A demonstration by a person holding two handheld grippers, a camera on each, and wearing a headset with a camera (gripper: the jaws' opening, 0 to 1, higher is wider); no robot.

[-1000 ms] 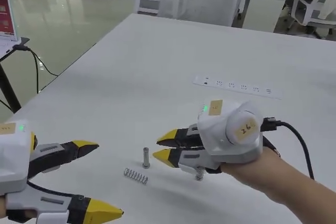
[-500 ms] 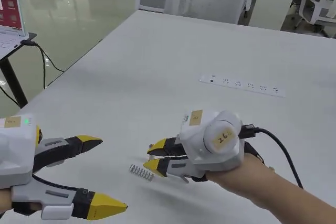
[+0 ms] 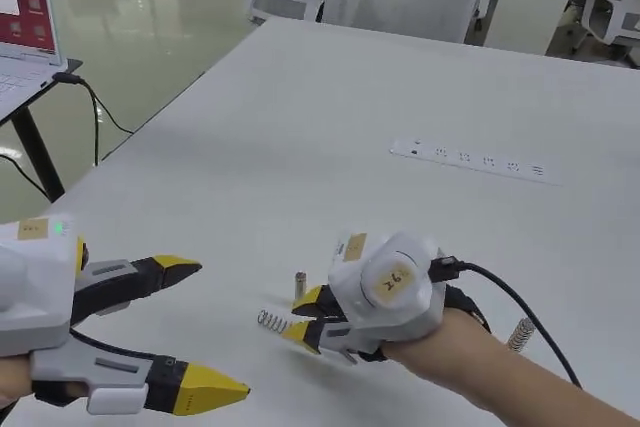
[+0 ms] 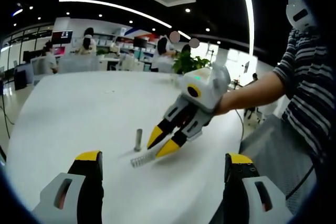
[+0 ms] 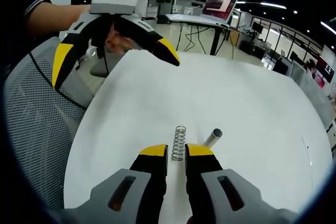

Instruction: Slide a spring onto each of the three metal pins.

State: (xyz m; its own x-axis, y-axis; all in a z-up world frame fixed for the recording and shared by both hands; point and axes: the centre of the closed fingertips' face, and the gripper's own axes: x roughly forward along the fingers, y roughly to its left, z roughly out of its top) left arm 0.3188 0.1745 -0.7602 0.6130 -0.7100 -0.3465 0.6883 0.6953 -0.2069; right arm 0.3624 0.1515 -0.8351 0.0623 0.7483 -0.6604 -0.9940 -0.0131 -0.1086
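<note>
Right gripper view, right tool (image 5: 176,151): yellow-tipped jaws a narrow gap apart, straddling the near end of the small silver coil spring (image 5: 180,139) lying on the white desk (image 5: 236,103). Lining up a pinch, I reckon.
Short grey metal pin (image 5: 213,137): upright, just beside the spring.
Left tool (image 3: 208,325): jaws wide apart, off to the side.
Room: white power strip (image 3: 470,161) further up the desk, open office beyond.

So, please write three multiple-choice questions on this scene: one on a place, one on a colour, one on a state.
1. Where does the loose spring lie? A on the power strip; B at the tips of the right gripper; C on the floor.
2. What colour tips the left gripper's fingers? A red; B green; C yellow.
3. How do those fingers stand? A wide apart; B shut on a pin; C shut on a spring.
Answers: 1 B, its near end sits between them; 2 C, yellow ends; 3 A, they gape, empty.
</note>
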